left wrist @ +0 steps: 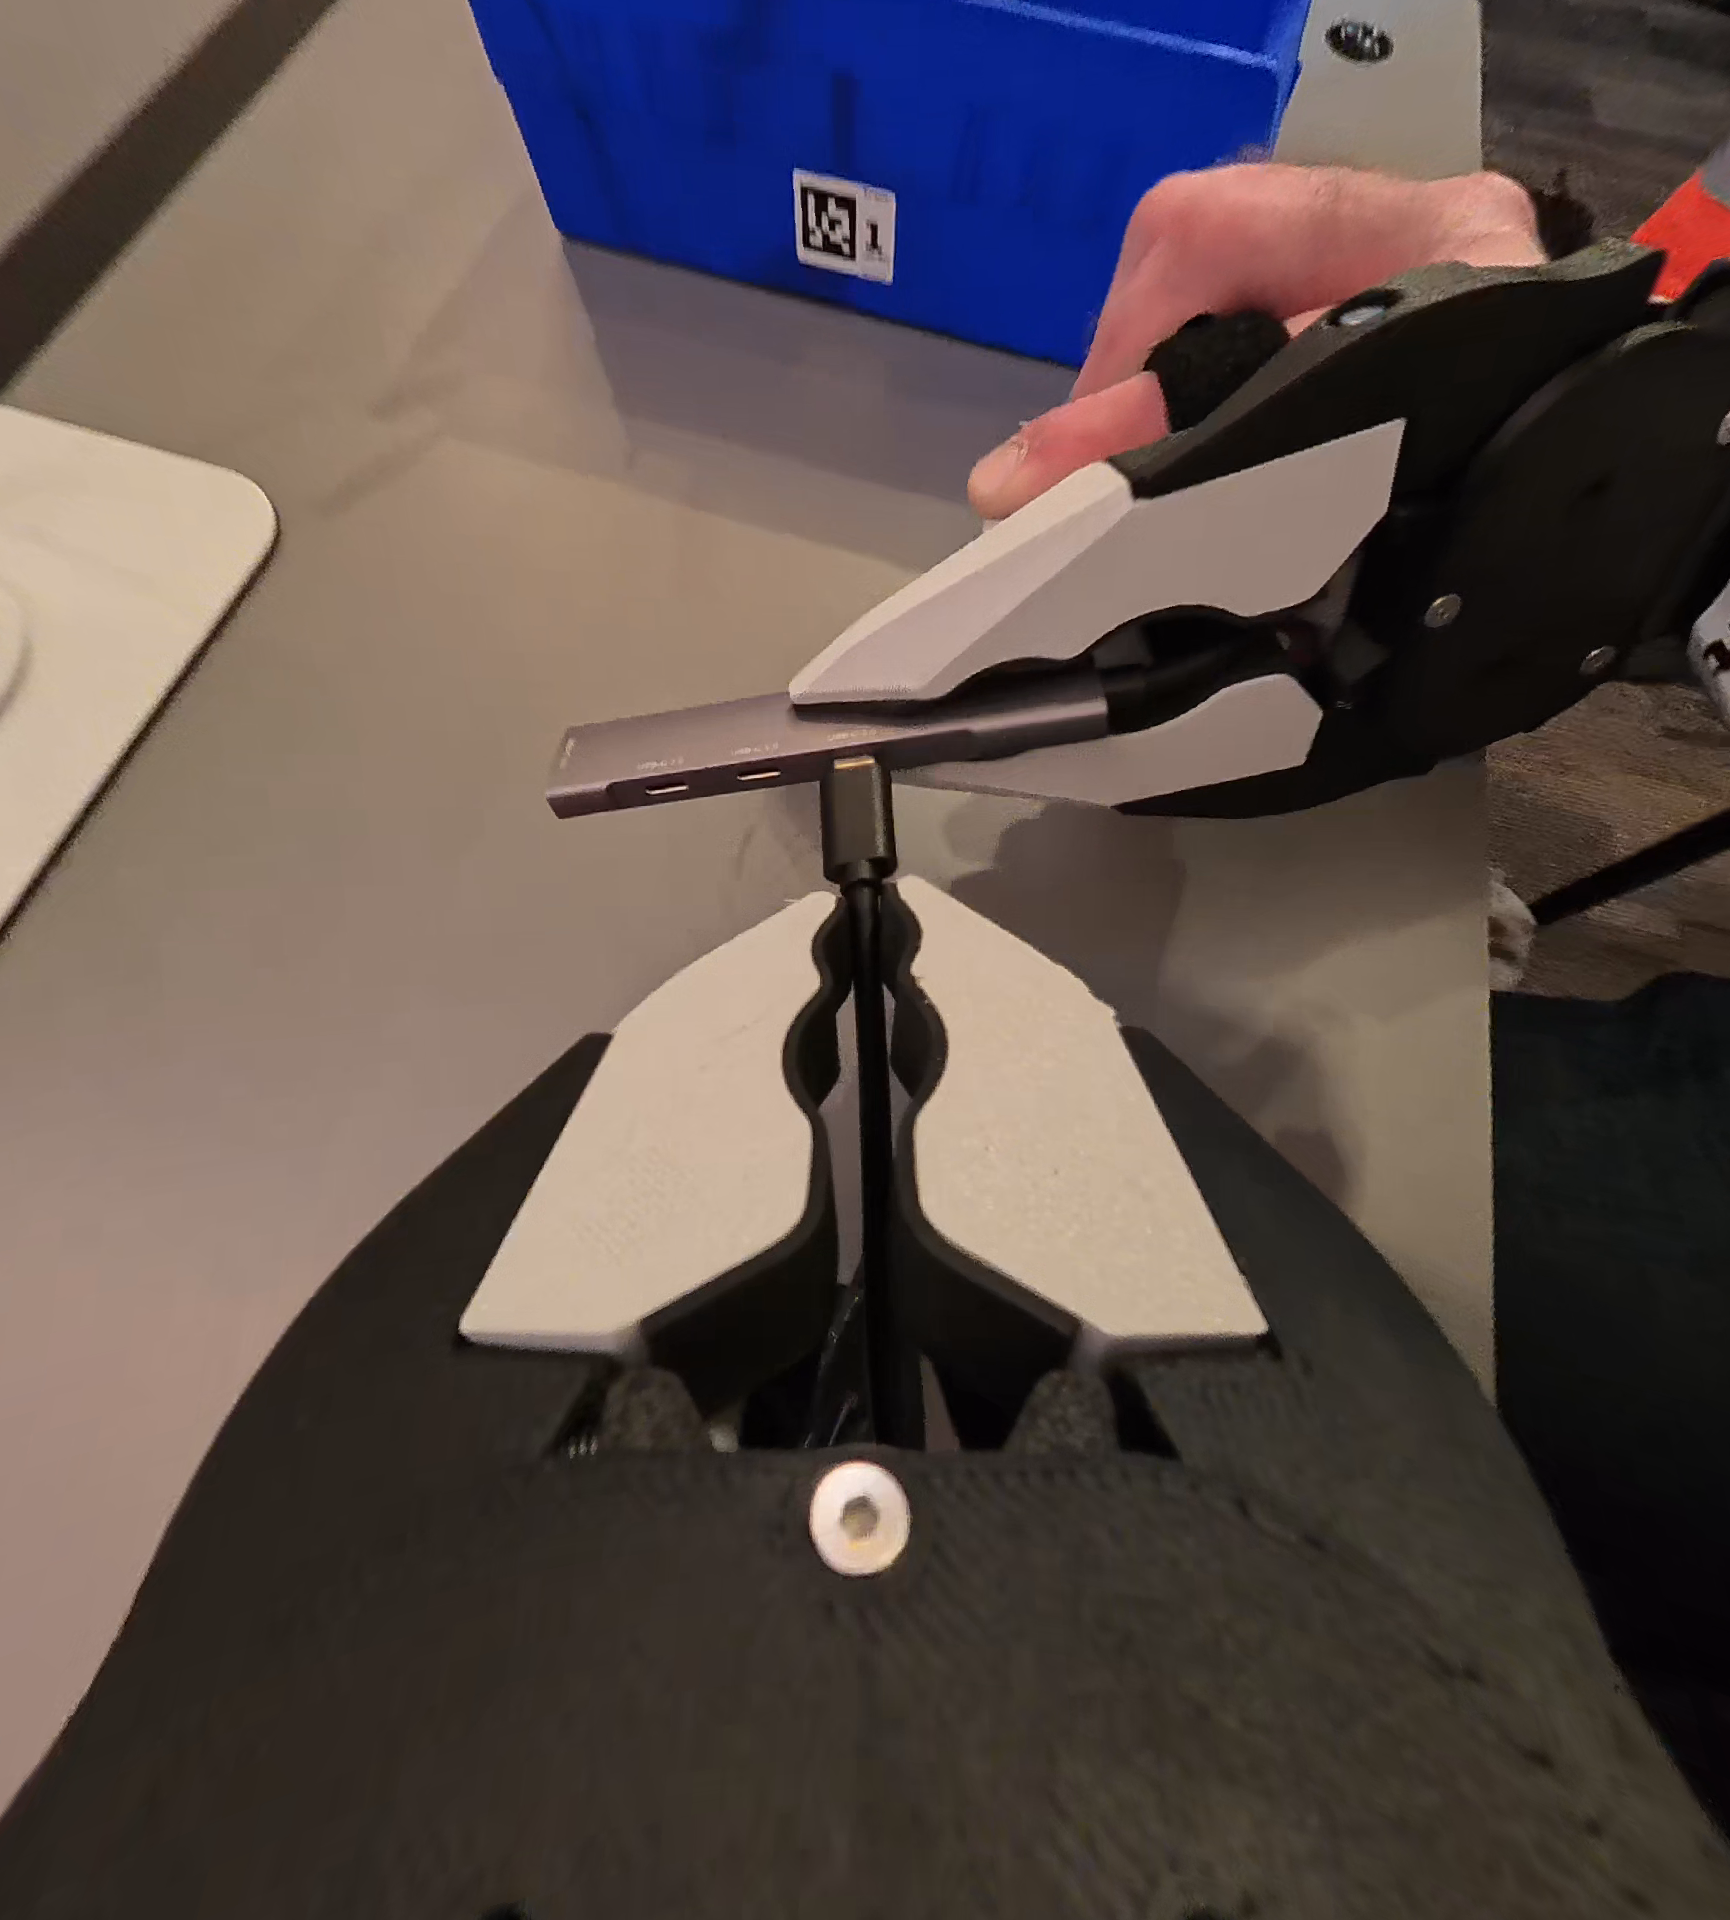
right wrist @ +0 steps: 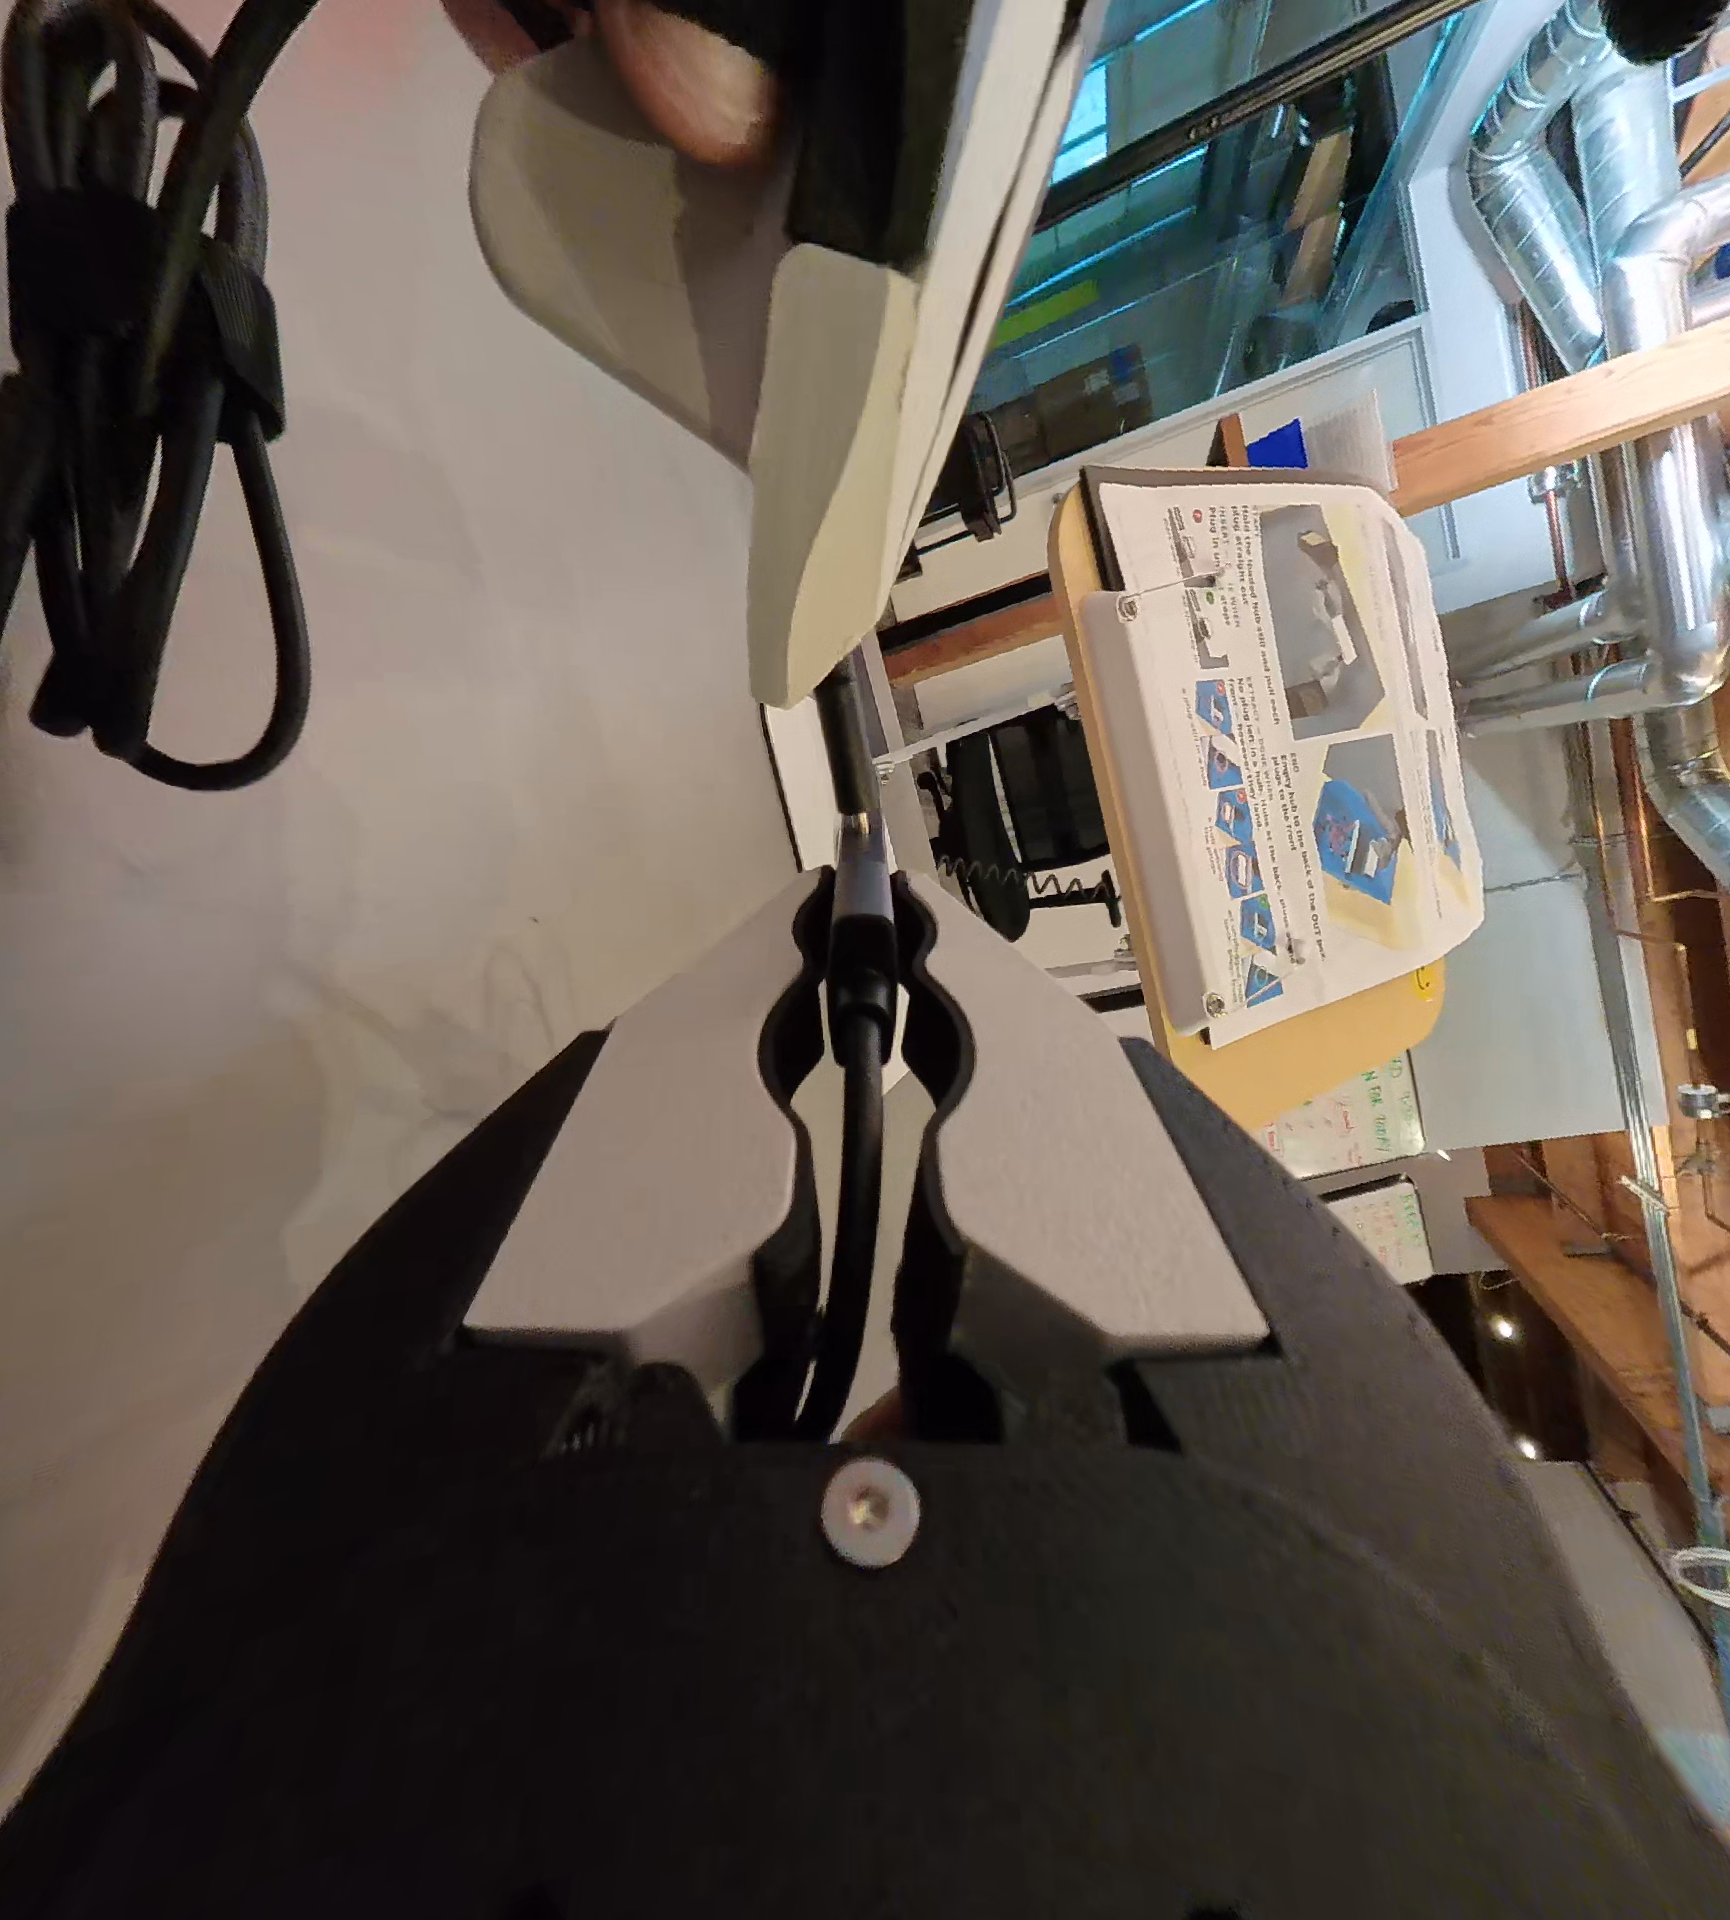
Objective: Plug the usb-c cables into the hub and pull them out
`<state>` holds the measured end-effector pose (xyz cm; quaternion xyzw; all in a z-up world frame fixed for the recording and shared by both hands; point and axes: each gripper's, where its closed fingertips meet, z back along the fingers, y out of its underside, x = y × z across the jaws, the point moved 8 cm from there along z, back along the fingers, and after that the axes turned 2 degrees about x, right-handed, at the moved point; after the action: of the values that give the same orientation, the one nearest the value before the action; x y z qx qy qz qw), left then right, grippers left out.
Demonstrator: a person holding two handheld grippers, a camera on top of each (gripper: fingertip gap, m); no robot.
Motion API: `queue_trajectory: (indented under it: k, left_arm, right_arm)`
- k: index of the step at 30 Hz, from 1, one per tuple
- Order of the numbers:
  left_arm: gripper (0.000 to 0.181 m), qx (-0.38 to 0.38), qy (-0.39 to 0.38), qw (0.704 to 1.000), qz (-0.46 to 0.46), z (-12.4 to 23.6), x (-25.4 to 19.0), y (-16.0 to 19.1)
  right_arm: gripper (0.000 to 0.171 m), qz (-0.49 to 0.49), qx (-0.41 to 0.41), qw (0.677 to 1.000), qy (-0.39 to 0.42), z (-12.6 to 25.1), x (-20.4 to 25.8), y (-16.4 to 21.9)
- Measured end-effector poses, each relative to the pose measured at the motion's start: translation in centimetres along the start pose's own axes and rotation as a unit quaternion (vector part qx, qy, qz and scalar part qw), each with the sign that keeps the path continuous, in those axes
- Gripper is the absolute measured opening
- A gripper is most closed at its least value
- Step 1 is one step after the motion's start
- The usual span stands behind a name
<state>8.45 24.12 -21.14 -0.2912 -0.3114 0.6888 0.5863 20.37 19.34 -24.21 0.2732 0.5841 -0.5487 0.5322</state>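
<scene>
A slim grey hub (left wrist: 726,753) is held level above the table by my right gripper (left wrist: 871,727), which is shut on its right end. My left gripper (left wrist: 866,894) is shut on a black usb-c cable (left wrist: 871,1091) just behind its plug (left wrist: 856,821). The plug points at the hub's rightmost side port, with its metal tip at the port mouth. Two ports to the left of it are empty. In the right wrist view my right gripper (right wrist: 861,883) clamps the hub (right wrist: 856,862) end-on. The hub's own black cable (right wrist: 856,1143) runs back between the fingers. A left gripper finger (right wrist: 830,499) and the plug (right wrist: 845,748) show just beyond.
A blue bin (left wrist: 944,104) with a square marker tag stands at the back of the grey table (left wrist: 425,935). A white mat (left wrist: 92,644) with a clear glass object lies at the left. A tied bundle of black cable (right wrist: 134,468) lies on the table. A person's hand (left wrist: 1256,270) holds the right gripper. The tips of both grippers are at nearly the same place.
</scene>
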Motion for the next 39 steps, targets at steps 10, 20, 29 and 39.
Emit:
queue_trajectory:
  k: [10,20,29,39]
  left_arm:
    - [0.004,-0.119,-0.043,0.992,-0.023,0.4,-0.9,-0.4]
    - [0.004,-0.209,-0.051,0.976,-0.019,0.6,-1.5,-0.2]
    - [0.006,-0.243,-0.066,0.967,-0.026,0.9,-1.8,0.2]
    - [0.009,-0.268,-0.097,0.958,-0.02,1.1,-2.1,0.0]
  right_arm:
    - [0.006,-0.064,-0.011,0.998,0.013,0.7,-1.2,-0.1]
    - [0.006,-0.102,-0.026,0.994,0.017,1.1,-2.1,-0.4]
    - [0.007,-0.106,-0.028,0.994,0.015,1.2,-2.2,-0.5]
    - [0.006,-0.095,-0.021,0.995,0.013,1.2,-2.1,-0.5]
